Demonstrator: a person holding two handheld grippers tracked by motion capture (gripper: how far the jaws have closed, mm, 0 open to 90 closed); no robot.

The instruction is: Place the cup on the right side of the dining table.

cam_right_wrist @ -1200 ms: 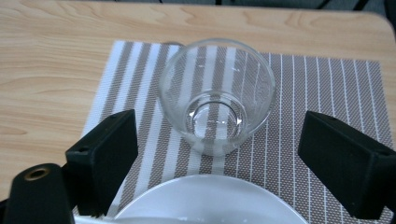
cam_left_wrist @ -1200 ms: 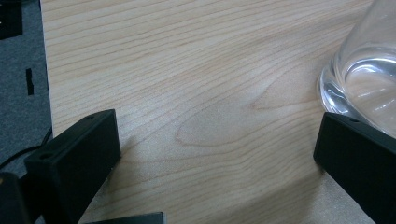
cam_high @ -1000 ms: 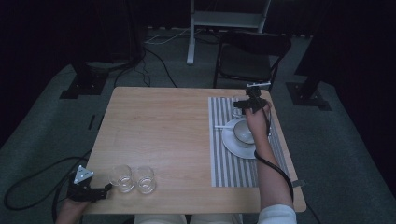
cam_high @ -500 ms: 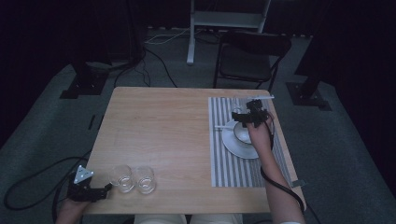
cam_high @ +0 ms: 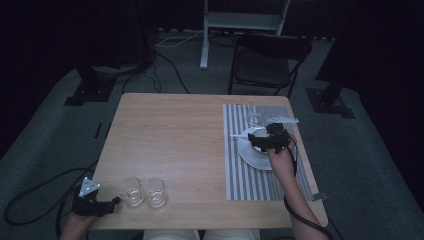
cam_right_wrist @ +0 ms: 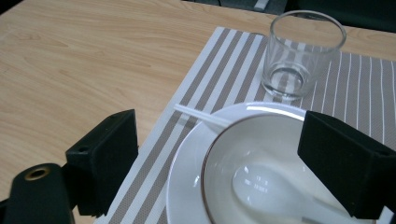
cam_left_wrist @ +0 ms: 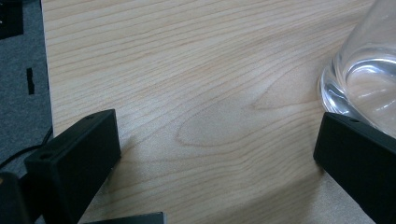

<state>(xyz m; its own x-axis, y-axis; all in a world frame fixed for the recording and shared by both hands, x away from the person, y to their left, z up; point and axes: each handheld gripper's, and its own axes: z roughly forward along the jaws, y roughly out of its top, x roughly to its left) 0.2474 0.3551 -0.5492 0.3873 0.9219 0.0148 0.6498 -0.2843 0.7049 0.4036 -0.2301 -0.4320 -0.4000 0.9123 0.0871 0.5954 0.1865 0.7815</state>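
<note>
My right gripper [cam_high: 263,138] hovers open over a white bowl [cam_right_wrist: 275,154] that sits on a white plate [cam_right_wrist: 184,177]. A white spoon [cam_right_wrist: 261,186] lies inside the bowl. Nothing is between the jaws of the right gripper [cam_right_wrist: 219,140]. A thin white stick [cam_right_wrist: 201,116] pokes out over the plate's rim. Beyond the bowl an empty clear glass [cam_right_wrist: 301,56] stands upright on the striped placemat [cam_right_wrist: 224,60]. My left gripper [cam_high: 112,202] rests open at the table's near left corner. A clear glass [cam_left_wrist: 364,74] stands just past its right jaw, outside the gap.
Two clear glasses [cam_high: 131,191] [cam_high: 155,192] stand side by side near the wooden table's [cam_high: 170,140] front edge. A black chair [cam_high: 267,60] and a white stand [cam_high: 245,20] are behind the table. Cables run across the floor at the left.
My right gripper has drawn back toward the person, from the placemat's far part by the glass to above the bowl. The left gripper has not moved.
</note>
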